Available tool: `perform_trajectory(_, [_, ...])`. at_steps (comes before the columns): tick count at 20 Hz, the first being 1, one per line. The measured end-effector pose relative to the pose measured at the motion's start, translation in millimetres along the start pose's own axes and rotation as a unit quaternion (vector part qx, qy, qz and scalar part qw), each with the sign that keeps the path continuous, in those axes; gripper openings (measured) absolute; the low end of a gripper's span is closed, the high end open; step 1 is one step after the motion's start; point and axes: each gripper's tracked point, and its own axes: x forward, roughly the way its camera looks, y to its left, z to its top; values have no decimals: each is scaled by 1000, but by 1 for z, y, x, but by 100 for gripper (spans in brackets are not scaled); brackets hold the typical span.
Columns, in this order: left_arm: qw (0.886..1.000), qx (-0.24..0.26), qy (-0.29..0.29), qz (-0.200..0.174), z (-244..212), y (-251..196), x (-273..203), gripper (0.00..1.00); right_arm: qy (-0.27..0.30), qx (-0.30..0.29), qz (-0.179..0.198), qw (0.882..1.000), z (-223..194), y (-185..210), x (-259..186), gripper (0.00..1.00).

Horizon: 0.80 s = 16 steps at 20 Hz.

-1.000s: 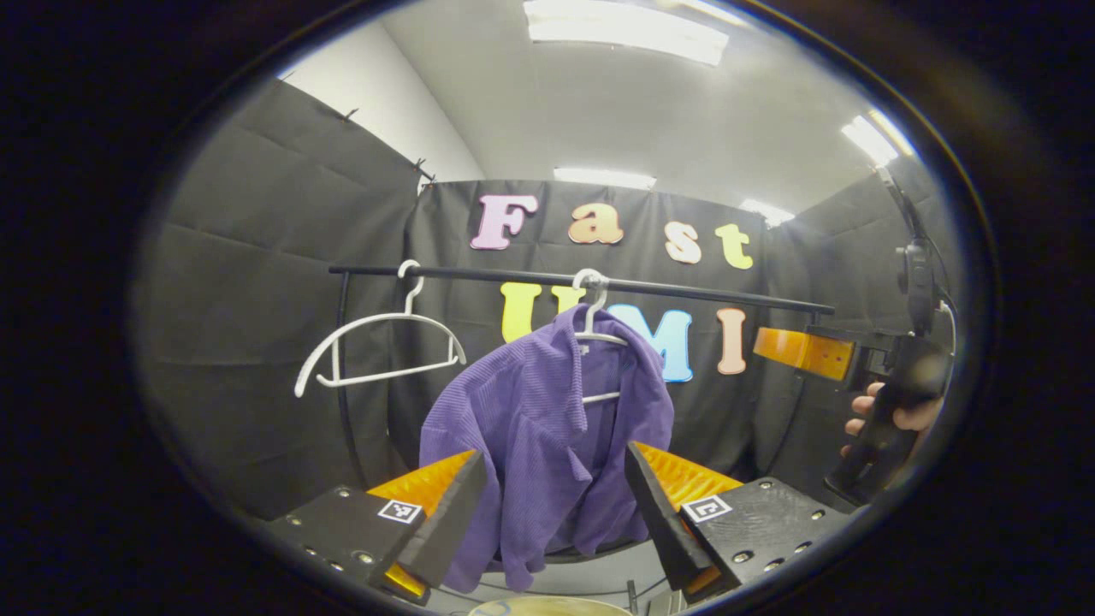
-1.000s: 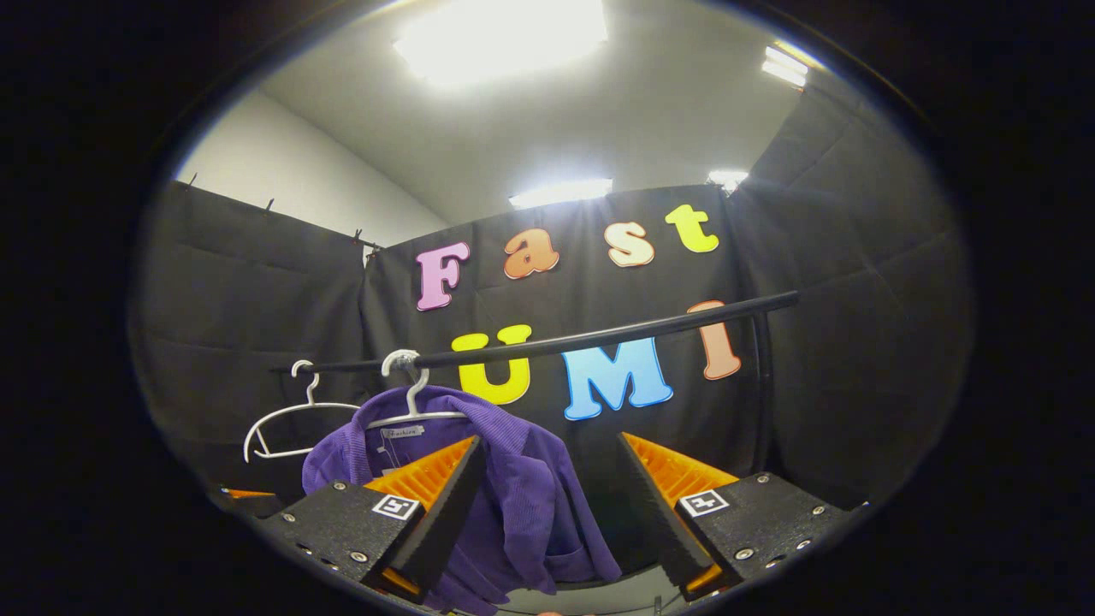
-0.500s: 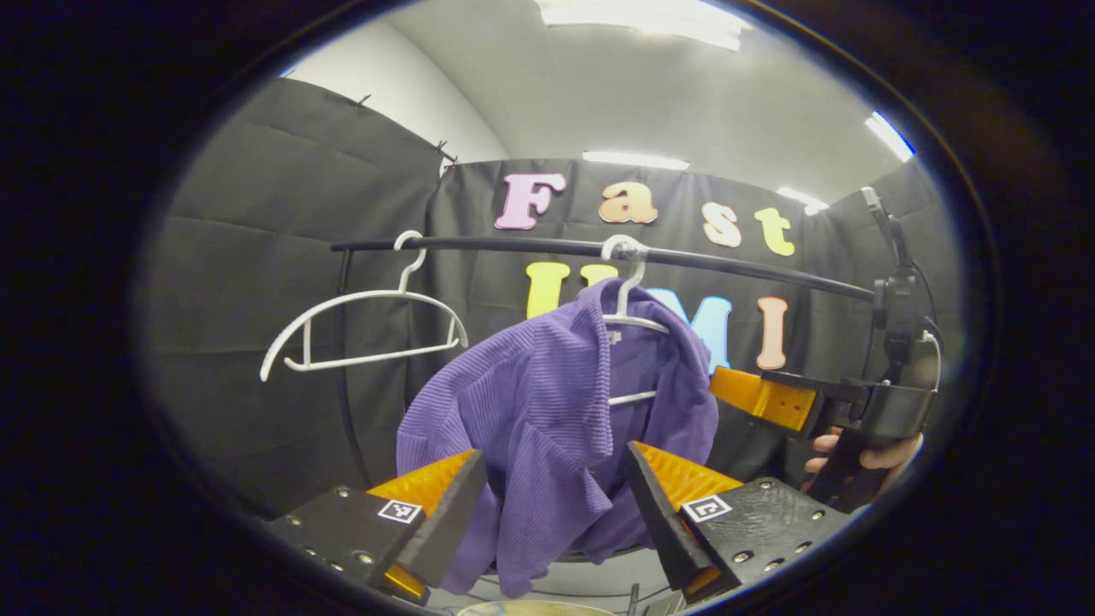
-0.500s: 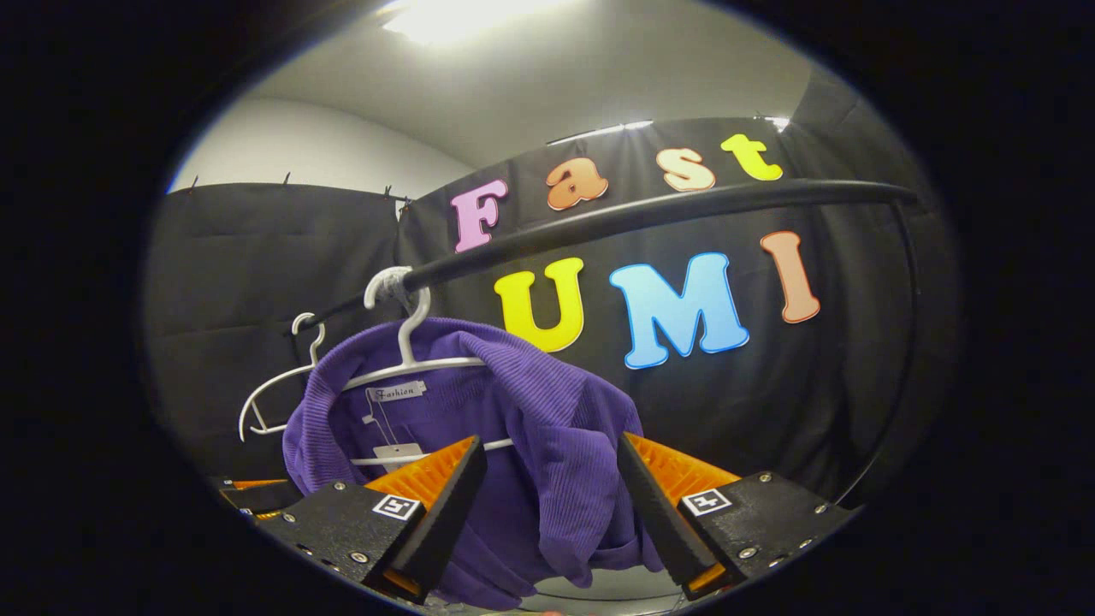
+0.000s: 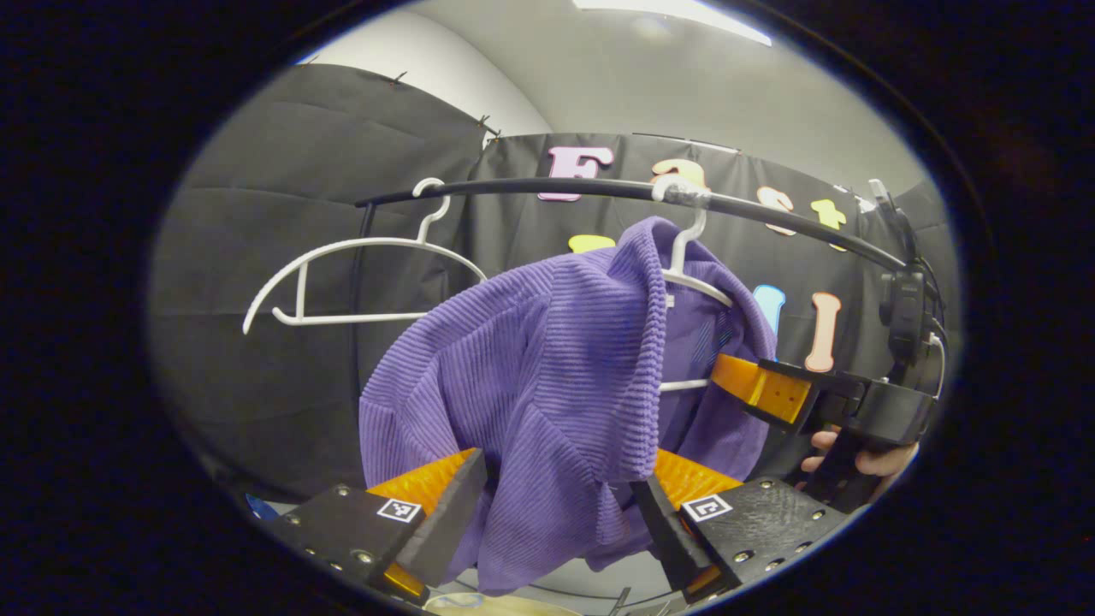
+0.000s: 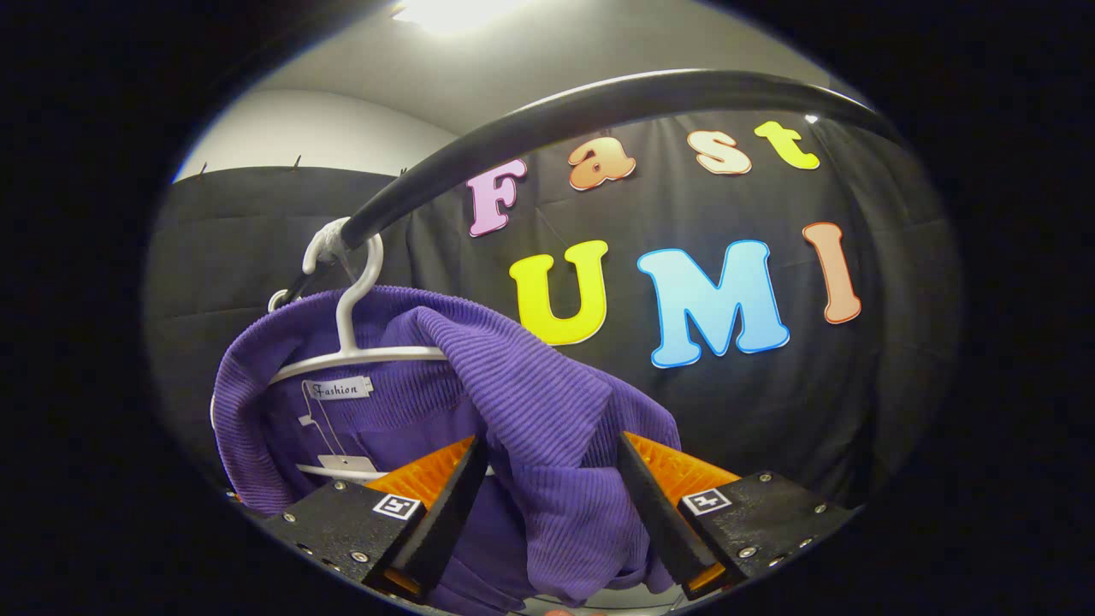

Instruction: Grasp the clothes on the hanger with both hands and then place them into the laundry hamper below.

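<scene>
So over the last second both grippers have closed right in on the purple ribbed sweater [image 5: 547,368], which a moment ago hung well ahead of them and now bulges up between the fingers in both views. It's on the white hanger [image 5: 689,257] near the right end of the black rail [image 5: 530,186], with an empty white hanger [image 5: 342,274] toward the left end. The left gripper [image 5: 560,505] has its fingers spread apart with the sweater's left shoulder drooping down between them, nothing pinched yet. Same on the right gripper [image 6: 547,496]: fingers apart, a fold of the right shoulder sitting in the gap. In the left gripper view you can see the right one poking in beside the hanger's lower bar, hand [image 5: 864,458] behind it. I'd say the approach is basically done, so squeezing both comes next. A pale rim at the bottom [image 5: 505,604] might be the hamper, can't tell.
</scene>
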Motion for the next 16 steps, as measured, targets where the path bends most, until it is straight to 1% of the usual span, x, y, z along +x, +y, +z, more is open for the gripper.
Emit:
perform_trajectory(2, [1000, 2, -12, 13, 3, 0, 4, 98, -3, 10, 6, 1000, -2, 4, 13, 95])
perform_trajectory(4, [999, -4, -24, 22, 5, 3, 7, 98, 0, 6, -2, 1000, -9, -2, 20, 95])
perform_trajectory(5, [999, -4, -25, 26, 6, 4, 9, 94, -4, 1, -4, 1000, -8, -3, 21, 95])
perform_trajectory(6, [999, -1, -27, 35, 6, 8, 8, 98, -8, -4, -1, 1000, -7, -4, 21, 92])
perform_trajectory(7, [999, 3, -27, 45, 6, 12, 8, 82, -11, -9, 3, 1000, -5, -2, 21, 89])
perform_trajectory(8, [999, 4, -24, 41, 4, 12, 8, 69, -12, -15, 4, 1000, -5, -3, 21, 80])
perform_trajectory(9, [999, 3, -23, 33, 3, 9, 9, 67, -13, -19, 6, 1000, -5, -6, 21, 72])
perform_trajectory(10, [999, 1, -25, 29, 4, 7, 8, 74, -17, -23, 12, 1000, -4, -6, 21, 59])
perform_trajectory(11, [998, 2, -31, 58, 7, 18, 9, 66, -21, -24, 24, 999, -3, -4, 21, 52])
perform_trajectory(12, [998, -5, -34, 57, 8, 19, 13, 58, -20, -25, 27, 999, -3, -4, 20, 36])
perform_trajectory(13, [998, -8, -34, 46, 7, 12, 12, 51, -24, -27, 29, 999, -3, -6, 18, 29])
perform_trajectory(14, [999, 0, -30, 39, 6, 10, 11, 43, -26, -28, 34, 999, -1, -5, 18, 17])
perform_trajectory(15, [999, 18, -31, 31, 6, 9, 9, 35, -26, -31, 44, 998, -2, -3, 19, 13])
perform_trajectory(16, [997, 38, -43, 51, 10, 17, -4, 27, -26, -33, 52, 998, -2, -1, 19, 9])
